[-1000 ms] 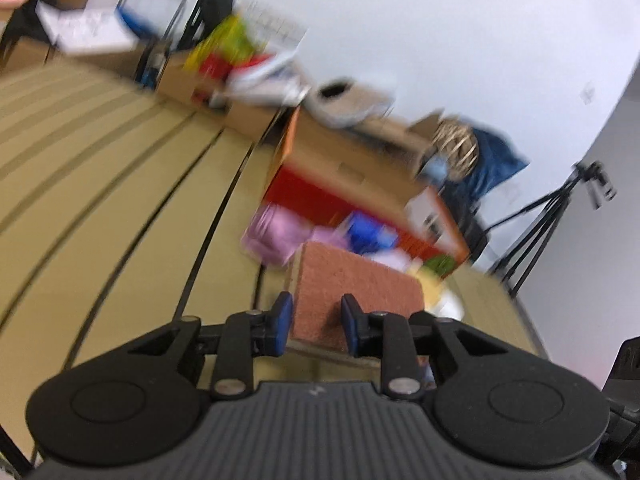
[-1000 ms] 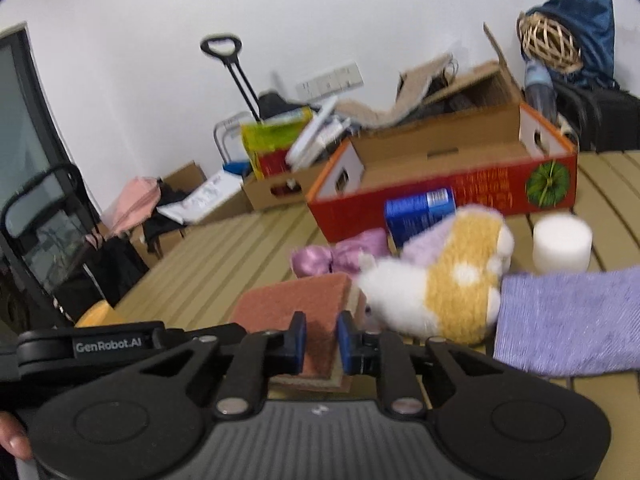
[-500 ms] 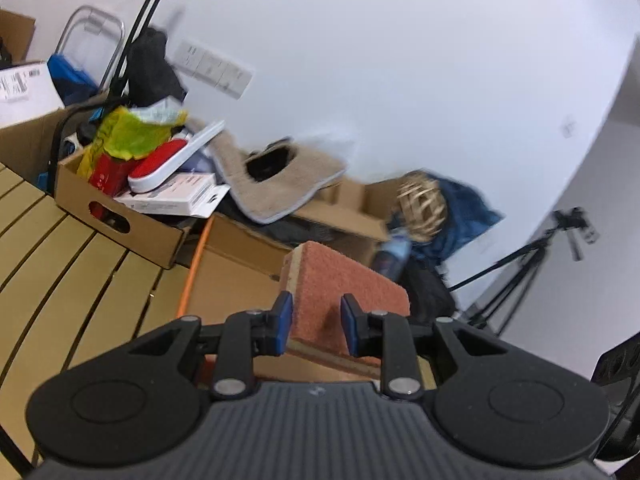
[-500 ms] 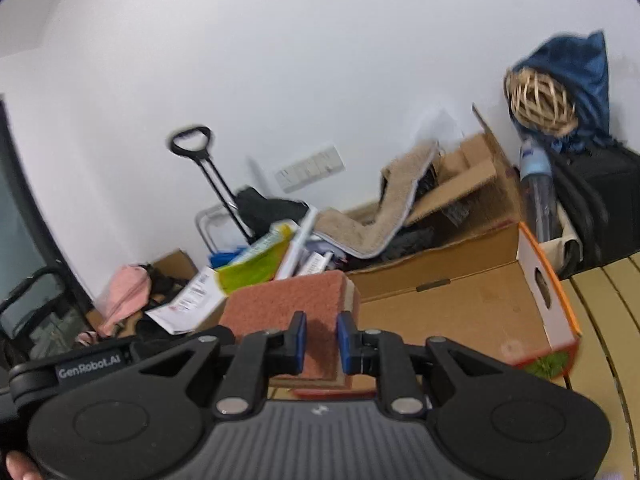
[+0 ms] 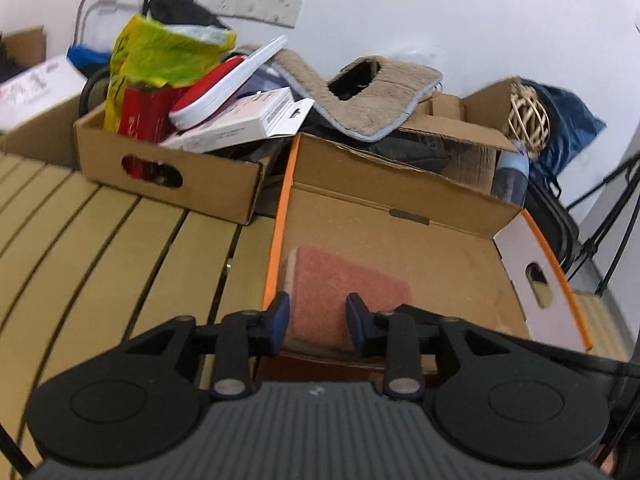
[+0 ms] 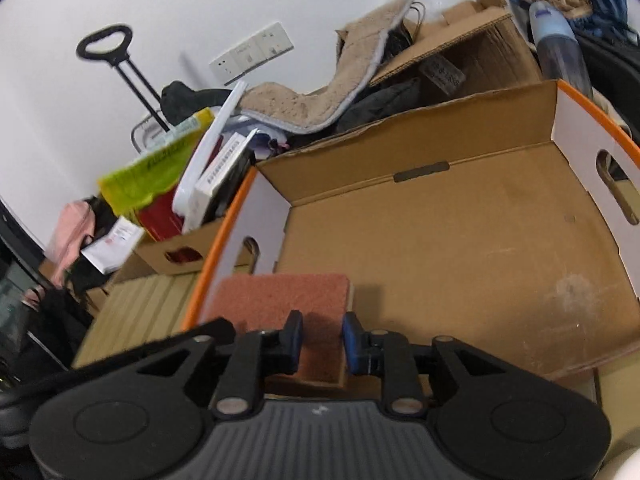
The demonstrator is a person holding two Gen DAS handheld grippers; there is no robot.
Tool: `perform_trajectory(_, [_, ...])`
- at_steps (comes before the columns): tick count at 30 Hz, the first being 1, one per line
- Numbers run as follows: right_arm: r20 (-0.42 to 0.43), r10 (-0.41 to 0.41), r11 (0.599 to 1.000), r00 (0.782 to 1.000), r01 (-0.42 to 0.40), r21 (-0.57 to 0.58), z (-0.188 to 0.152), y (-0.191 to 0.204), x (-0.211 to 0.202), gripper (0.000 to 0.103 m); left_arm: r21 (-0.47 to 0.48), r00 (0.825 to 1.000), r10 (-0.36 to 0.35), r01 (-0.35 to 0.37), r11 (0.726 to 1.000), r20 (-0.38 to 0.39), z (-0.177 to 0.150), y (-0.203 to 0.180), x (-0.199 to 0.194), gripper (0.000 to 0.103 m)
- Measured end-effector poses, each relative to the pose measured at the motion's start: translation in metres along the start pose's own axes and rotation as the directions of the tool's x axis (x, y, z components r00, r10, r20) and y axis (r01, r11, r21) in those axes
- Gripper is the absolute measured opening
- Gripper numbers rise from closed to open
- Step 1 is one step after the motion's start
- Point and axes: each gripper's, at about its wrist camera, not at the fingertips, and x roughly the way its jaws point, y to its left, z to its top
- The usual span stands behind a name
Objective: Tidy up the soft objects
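Observation:
A terracotta sponge (image 5: 348, 276) with a pale foam base lies inside the orange-rimmed cardboard box (image 5: 400, 216), in its near left corner. My left gripper (image 5: 317, 316) hovers just over the sponge's near end; its jaws are opening and the blue pads stand off it. In the right wrist view the same sponge (image 6: 280, 296) sits low against the box's (image 6: 460, 240) left wall. My right gripper (image 6: 321, 336) is above its near edge, jaws opening too, with the pads not pressing on it.
A smaller cardboard box (image 5: 168, 168) full of packets and a shoe stands left of the big one on the slatted table (image 5: 100, 240). A beige mat (image 5: 360, 92), more cartons, a wicker ball (image 5: 526, 120) and a tripod (image 5: 612, 208) crowd behind.
Both grippers carried the sponge from the table over to the big box. Their jaws have now parted and the sponge has dropped to the box floor.

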Motion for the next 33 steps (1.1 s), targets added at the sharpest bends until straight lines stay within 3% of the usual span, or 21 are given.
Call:
perform_trajectory(4, [-0.040, 0.007, 1.000, 0.999, -0.007, 0.000, 0.002, 0.005, -0.004, 0.025, -0.001, 1.000, 0.025, -0.025, 1.000, -0.016, 0.002, -0.005, -0.010, 0.034])
perform_trajectory(6, [-0.031, 0.016, 1.000, 0.999, -0.016, -0.004, 0.006, 0.002, -0.019, 0.040, 0.013, 0.999, 0.024, -0.024, 1.000, 0.025, 0.007, -0.009, -0.028, 0.041])
perform_trajectory(10, [0.048, -0.045, 0.997, 0.998, 0.047, -0.053, 0.021, -0.005, -0.075, 0.045, 0.071, 0.997, 0.025, -0.030, 0.997, 0.079, 0.017, -0.022, -0.070, 0.045])
perform_trajectory(13, [0.106, -0.117, 0.987, 0.987, 0.127, -0.096, 0.029, -0.015, -0.124, 0.057, 0.113, 0.993, 0.035, -0.048, 0.992, 0.117, 0.018, -0.030, -0.103, 0.055])
perform_trajectory(17, [0.149, -0.194, 0.972, 0.970, 0.210, -0.106, 0.025, -0.028, -0.185, 0.058, 0.154, 0.986, 0.061, -0.084, 0.984, 0.153, 0.006, -0.037, -0.147, 0.061])
perform_trajectory(20, [0.192, -0.225, 0.963, 0.955, 0.248, -0.103, 0.014, -0.028, -0.227, 0.060, 0.151, 0.979, 0.060, -0.090, 0.984, 0.194, -0.009, -0.039, -0.184, 0.072])
perform_trajectory(26, [0.333, -0.212, 0.952, 0.919, 0.271, -0.141, -0.038, -0.007, -0.302, 0.077, 0.173, 0.940, 0.067, -0.131, 0.976, 0.335, -0.064, -0.044, -0.257, 0.090])
perform_trajectory(30, [0.468, -0.193, 0.940, 0.862, 0.299, -0.162, -0.093, 0.009, -0.345, 0.097, 0.195, 0.891, 0.046, -0.149, 0.969, 0.451, -0.113, -0.046, -0.307, 0.099])
perform_trajectory(33, [0.509, -0.177, 0.948, 0.842, 0.284, -0.141, -0.135, 0.016, -0.372, 0.098, 0.208, 0.872, 0.019, -0.137, 0.969, 0.489, -0.149, -0.048, -0.338, 0.101])
